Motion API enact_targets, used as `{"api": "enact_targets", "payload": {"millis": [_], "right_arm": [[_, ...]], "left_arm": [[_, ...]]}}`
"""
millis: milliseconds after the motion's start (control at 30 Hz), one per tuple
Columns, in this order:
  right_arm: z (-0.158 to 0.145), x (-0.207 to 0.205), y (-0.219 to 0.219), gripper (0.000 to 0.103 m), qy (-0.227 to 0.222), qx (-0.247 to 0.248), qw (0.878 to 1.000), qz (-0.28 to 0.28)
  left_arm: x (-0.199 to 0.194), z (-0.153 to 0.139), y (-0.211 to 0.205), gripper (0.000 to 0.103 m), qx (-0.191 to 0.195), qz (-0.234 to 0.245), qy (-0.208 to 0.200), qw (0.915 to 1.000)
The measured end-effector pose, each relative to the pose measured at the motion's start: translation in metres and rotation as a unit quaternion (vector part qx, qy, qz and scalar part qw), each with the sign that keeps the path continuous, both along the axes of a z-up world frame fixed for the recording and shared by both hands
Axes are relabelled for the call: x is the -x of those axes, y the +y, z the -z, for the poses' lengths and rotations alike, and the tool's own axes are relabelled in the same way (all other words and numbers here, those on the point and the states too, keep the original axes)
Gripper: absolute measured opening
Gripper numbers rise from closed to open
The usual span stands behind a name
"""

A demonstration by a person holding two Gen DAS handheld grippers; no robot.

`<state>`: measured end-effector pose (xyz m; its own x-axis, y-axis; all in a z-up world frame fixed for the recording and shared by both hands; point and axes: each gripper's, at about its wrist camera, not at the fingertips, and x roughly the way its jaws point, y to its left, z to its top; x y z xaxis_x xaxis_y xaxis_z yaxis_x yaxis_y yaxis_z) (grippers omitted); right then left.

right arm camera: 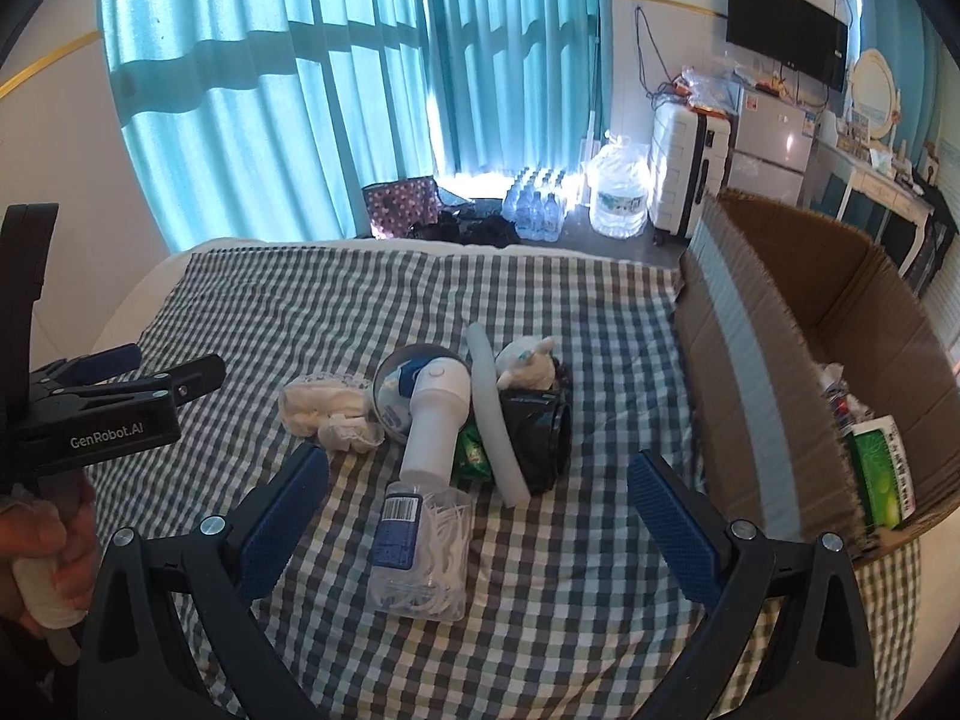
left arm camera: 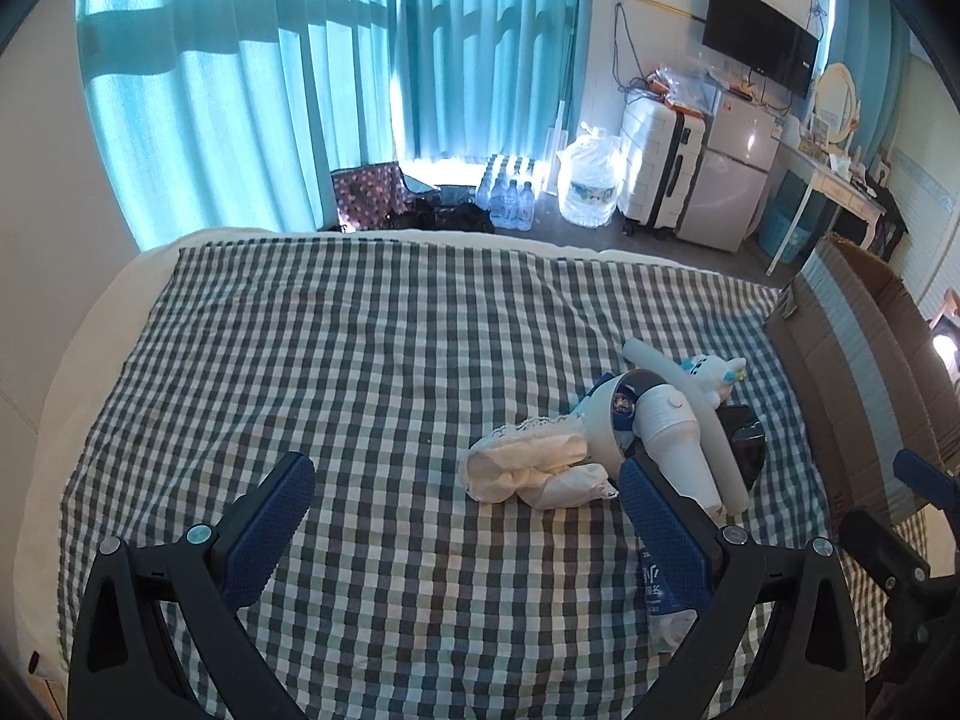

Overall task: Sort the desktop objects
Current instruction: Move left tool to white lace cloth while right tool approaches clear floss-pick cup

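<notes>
Left gripper (left arm camera: 462, 516) fingers spread wide, empty; right gripper (right arm camera: 480, 510) likewise, level.

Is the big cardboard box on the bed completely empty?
No, the cardboard box already holds things, including a green packet lying against its near wall.

The left gripper (right arm camera: 129, 381), seen from the right wrist view, carries the white lettering "GenRobot.AI" on its black body. A clear plastic container of floss picks (right arm camera: 420, 546) on the checked cloth bears a blue label with a barcode, its small print too fine to read. Other labels are illegible.
</notes>
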<state>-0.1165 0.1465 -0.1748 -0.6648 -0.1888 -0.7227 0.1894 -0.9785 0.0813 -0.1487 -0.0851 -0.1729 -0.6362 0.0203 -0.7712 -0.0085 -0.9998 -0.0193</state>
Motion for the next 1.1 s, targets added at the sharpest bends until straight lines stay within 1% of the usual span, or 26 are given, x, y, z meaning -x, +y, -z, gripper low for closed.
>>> {"api": "enact_targets", "payload": {"millis": [233, 433, 833, 933, 1000, 1100], "right_arm": [[0.025, 0.005, -0.012, 0.1, -0.015, -0.013, 1.0, -0.013], [0.047, 0.011, -0.015, 0.1, -0.039, 0.001, 0.999, -0.018], [0.08, 0.02, -0.021, 0.1, -0.067, 0.004, 0.998, -0.021], [0.088, 0.022, -0.021, 0.1, -0.075, 0.007, 0.997, -0.023], [0.094, 0.025, -0.022, 0.1, -0.084, 0.006, 0.996, -0.025], [0.101, 0.028, -0.022, 0.1, -0.089, -0.001, 0.996, -0.023]], "left_arm": [[0.015, 0.027, 0.006, 0.103, 0.003, 0.01, -0.023, 0.9997], [0.028, 0.053, 0.015, 0.103, 0.006, 0.02, -0.044, 0.9988], [0.052, 0.085, 0.027, 0.103, -0.024, 0.028, -0.072, 0.9967], [0.06, 0.093, 0.037, 0.103, -0.023, 0.04, -0.075, 0.9961], [0.066, 0.102, 0.042, 0.103, -0.015, 0.04, -0.085, 0.9955], [0.071, 0.112, 0.046, 0.103, -0.016, 0.039, -0.089, 0.9951]]}}
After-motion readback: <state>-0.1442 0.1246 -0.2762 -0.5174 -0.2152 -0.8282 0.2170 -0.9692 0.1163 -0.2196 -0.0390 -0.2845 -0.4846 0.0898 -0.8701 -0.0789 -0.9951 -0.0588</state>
